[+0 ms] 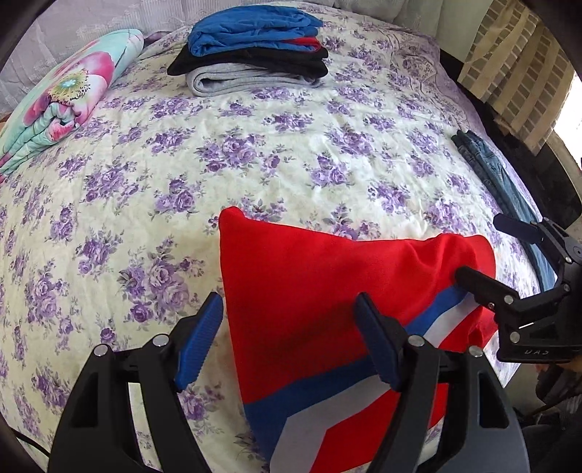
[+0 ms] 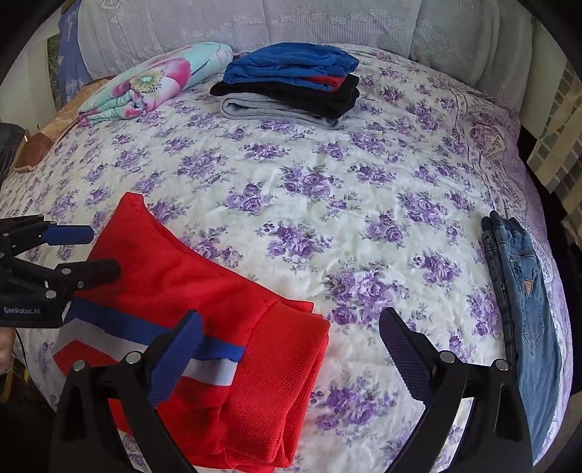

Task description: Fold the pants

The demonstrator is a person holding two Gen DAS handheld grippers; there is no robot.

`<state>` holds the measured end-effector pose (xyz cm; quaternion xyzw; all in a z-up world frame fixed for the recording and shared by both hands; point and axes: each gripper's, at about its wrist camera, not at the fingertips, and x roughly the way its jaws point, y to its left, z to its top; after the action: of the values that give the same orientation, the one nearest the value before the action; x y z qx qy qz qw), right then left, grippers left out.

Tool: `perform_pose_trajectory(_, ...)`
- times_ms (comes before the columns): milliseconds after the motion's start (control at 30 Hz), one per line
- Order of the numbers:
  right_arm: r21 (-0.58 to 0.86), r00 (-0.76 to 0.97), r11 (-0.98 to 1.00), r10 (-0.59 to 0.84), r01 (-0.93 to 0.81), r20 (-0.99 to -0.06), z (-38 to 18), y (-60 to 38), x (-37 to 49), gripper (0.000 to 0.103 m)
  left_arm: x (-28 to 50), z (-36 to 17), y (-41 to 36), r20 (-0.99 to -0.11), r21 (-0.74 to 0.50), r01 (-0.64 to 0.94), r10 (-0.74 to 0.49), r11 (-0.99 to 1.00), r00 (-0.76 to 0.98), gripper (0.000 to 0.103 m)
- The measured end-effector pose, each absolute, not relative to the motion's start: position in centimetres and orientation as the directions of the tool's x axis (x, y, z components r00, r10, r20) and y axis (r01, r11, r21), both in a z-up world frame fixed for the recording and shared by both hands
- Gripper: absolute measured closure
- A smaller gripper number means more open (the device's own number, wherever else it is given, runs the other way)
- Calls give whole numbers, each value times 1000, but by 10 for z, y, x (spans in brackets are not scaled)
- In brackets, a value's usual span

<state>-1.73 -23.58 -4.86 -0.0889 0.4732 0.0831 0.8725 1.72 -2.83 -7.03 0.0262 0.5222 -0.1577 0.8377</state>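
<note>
Folded red pants (image 1: 309, 276) with blue and white stripes lie on the flowered bedspread (image 1: 254, 152) near its front edge. My left gripper (image 1: 287, 327) hangs open over their left edge, one finger beside the cloth and the other above it, its pads pressing nothing. In the right wrist view the red pants (image 2: 203, 291) lie at lower left, ribbed waistband toward me. My right gripper (image 2: 291, 331) stands wide open over that waistband's corner and grips nothing. Each gripper shows in the other's view: the right gripper (image 1: 480, 247) over the pants' right end, the left gripper (image 2: 91, 253) at their left end.
A stack of folded clothes (image 2: 291, 83), blue on black on grey, sits at the far side of the bed. A folded floral quilt (image 2: 156, 83) lies left of it. Folded jeans (image 2: 520, 291) lie along the right edge. Pillows (image 2: 254, 22) line the headboard.
</note>
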Motion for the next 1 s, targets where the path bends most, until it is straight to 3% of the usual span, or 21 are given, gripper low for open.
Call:
perform_pose_trajectory(300,-46,492,980,55,-192,-869,-67,-241,-10,6,25,-86,-26,-895,-137,284,-242,949,376,23)
perform_pose_trajectory(1000,-47,525,983,53,-175,-850,-49,-249,-34,6,6,-68,-13,-884,-158,260,-254,953,393,25)
